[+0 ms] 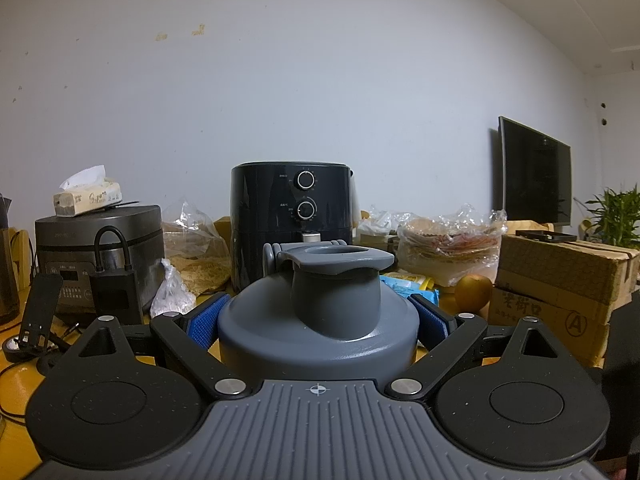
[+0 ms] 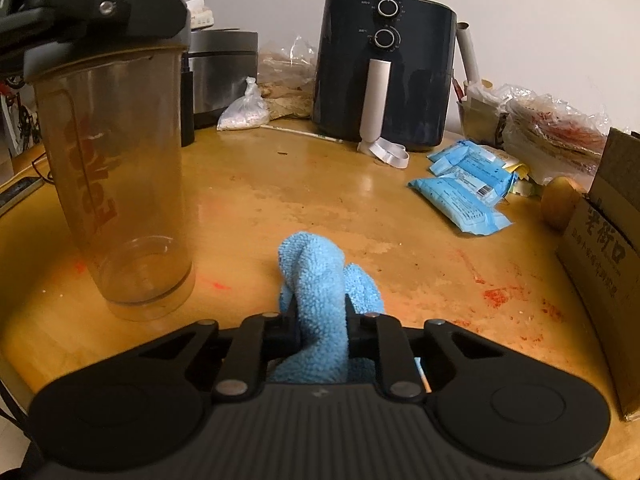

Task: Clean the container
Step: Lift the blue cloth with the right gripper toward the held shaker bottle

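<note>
Left gripper (image 1: 318, 320) clamped on the grey lid (image 1: 320, 320) of the shaker bottle (image 2: 116, 184), blue pads (image 1: 210, 322) pressed to both sides of the lid. In the right wrist view the bottle is upright near the left edge of the wooden table (image 2: 300, 184), clear smoky body, red lettering, nothing visible inside, base on or just above the wood, cannot tell which. Rice cooker (image 2: 222, 76) behind it at the back edge, small white bag (image 2: 246, 110) just beside the cooker. Dark air fryer (image 2: 384, 68) at back centre, two dials, pale handle. Right gripper (image 2: 322, 320) at the near edge, jaws narrow and pinching a light blue cloth (image 2: 320, 280); the cloth bunches up out of the jaws, well apart from the bottle. Blue packets (image 2: 464, 188) toward the right edge, cardboard box (image 2: 604, 240) at the right edge. Red smears (image 2: 496, 296) on the wood near the front right.
</note>
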{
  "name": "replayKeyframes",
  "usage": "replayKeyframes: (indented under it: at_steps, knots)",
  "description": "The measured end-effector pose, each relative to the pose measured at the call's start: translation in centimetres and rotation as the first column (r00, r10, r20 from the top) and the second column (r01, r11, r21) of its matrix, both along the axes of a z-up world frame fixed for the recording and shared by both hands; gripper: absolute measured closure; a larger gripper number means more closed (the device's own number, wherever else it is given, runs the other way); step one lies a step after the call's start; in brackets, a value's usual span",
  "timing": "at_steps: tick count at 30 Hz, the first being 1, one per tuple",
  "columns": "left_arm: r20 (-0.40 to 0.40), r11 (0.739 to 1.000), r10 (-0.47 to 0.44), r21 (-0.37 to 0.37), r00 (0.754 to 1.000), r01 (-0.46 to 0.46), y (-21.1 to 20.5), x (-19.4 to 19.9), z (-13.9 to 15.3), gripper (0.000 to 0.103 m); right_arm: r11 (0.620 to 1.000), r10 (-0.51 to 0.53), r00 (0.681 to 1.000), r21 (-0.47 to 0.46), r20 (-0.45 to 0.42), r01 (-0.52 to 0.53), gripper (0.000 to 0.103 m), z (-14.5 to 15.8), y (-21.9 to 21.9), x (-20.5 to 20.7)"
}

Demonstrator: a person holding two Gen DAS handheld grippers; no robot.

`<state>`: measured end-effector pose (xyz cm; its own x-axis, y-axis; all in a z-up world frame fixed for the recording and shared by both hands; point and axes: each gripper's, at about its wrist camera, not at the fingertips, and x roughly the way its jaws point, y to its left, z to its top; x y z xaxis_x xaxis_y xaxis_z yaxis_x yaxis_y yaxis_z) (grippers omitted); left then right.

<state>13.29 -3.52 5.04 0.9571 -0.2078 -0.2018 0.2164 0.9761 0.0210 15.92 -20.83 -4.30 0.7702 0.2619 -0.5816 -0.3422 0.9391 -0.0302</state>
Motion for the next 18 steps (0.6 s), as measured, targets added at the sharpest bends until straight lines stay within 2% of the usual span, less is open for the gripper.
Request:
replayKeyframes:
  at_steps: [18]
  knots:
    - [-0.001, 1.000, -0.002, -0.004, 1.000, 0.002, 0.1, 0.0, -0.2, 0.008, 0.994, -0.026, 0.989, 0.111, 0.145, 0.010, 0.096, 1.7, -1.4, -2.1]
